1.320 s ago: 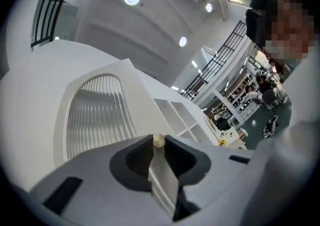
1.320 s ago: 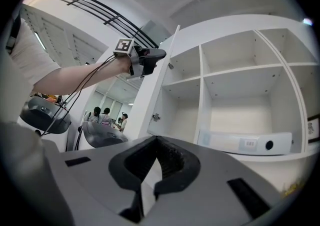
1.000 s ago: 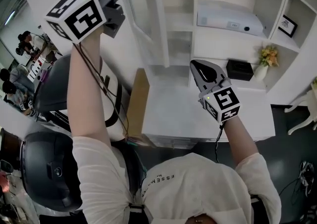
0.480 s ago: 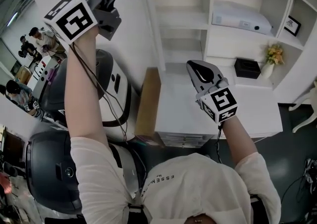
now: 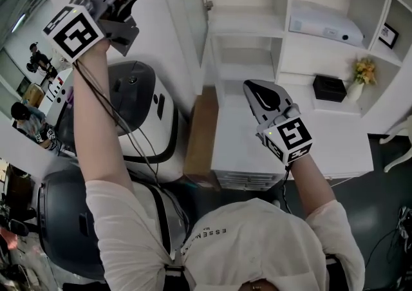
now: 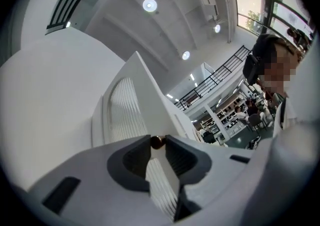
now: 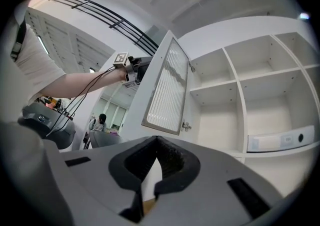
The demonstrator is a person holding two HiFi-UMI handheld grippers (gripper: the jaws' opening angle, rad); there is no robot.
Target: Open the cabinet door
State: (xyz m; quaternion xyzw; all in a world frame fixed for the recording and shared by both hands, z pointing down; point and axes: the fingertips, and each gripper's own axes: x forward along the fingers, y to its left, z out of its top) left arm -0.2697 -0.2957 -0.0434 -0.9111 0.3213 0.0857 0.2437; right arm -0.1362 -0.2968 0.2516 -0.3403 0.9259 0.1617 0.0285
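Cabinet door (image 7: 166, 87) white, ribbed; brown knob (image 6: 156, 142).

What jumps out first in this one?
The white slatted cabinet door stands wide open, its small brown knob between the opening jaws of the left gripper. The right gripper hovers empty, jaws together, before the white shelves.
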